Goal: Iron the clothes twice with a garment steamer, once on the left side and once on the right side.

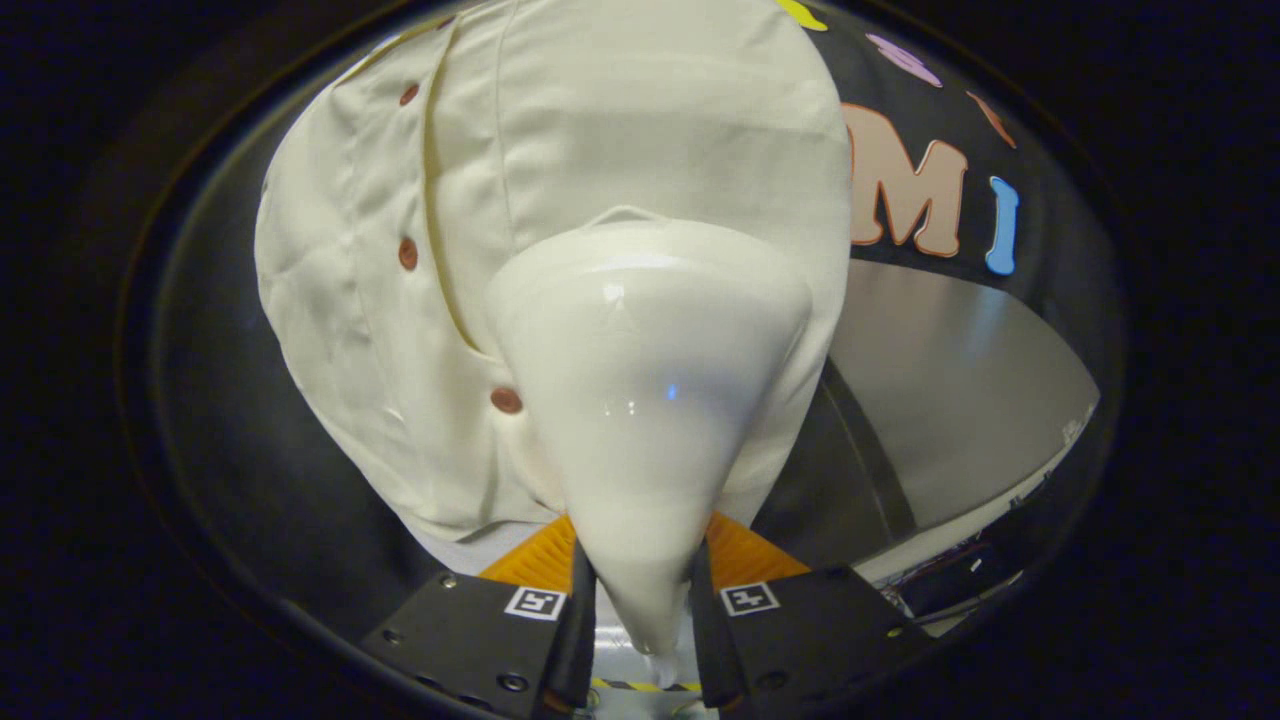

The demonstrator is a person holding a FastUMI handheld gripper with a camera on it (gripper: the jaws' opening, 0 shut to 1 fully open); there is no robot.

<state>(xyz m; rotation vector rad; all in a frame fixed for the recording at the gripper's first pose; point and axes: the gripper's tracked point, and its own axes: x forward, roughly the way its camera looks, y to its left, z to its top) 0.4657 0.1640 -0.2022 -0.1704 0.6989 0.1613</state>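
While its two fingers press in from either side on the narrow handle end of a glossy white garment steamer [645, 400], the hand-held gripper [640, 580] keeps the tool pointed forward at a cream shirt [600, 150] hanging just ahead. Seen from the gripper view, the steamer widens from the clamped neck between the fingers into a broad rounded head, and that head lies against or very near the cloth; actual contact cannot be told. A small blue light [672, 391] glows on the steamer's shiny body. The shirt hangs in front of the booth's black wall, its fabric lightly creased, with a row of reddish-brown buttons [407, 253] running down the front seam beside the steamer's head; the lowest button sits just beside the tool's flank. The head covers the part of the shirt on the far side of that seam from the buttons. Beyond the shirt, past its edge, a pale grey panel [960, 390] leans below the wall cloth. Each finger carries a square black-and-white marker [534, 603].
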